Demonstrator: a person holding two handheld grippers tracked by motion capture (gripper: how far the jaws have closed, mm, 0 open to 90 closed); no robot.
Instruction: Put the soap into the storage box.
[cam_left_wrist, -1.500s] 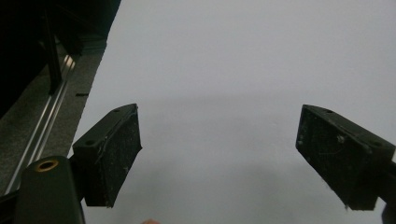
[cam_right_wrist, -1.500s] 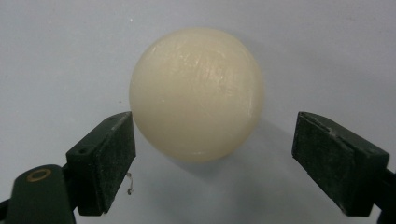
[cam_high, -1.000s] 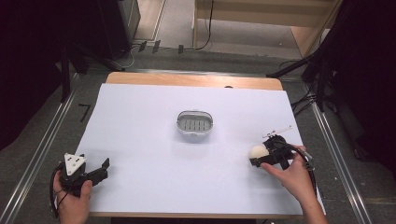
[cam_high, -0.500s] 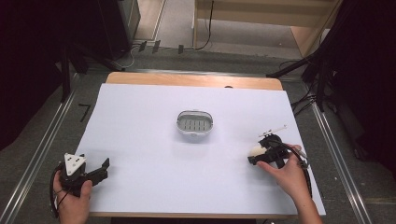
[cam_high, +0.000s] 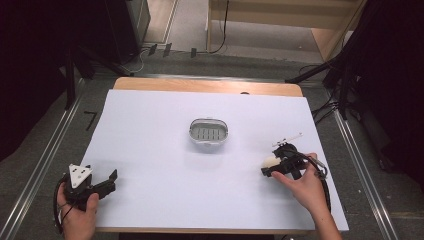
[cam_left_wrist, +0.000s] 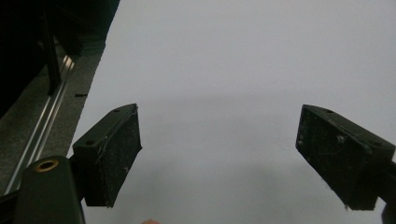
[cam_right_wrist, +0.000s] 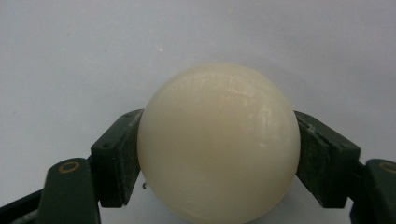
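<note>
white table (cam_high: 165, 130) is carrying everything; a grey slotted dish (cam_high: 208, 133) is sitting at its centre, likely where the load is going. left gripper (cam_left_wrist: 219, 154) is resting near the front left corner, jaws spread wide with nothing between them, waiting. right gripper (cam_high: 266, 167) has just been closing its jaws and is now clamping a cream ball (cam_right_wrist: 218, 142) from both sides, low at the table's right, well apart from the dish.

Lab: dark curtains (cam_high: 45, 60), floor cables (cam_high: 165, 50)
</note>
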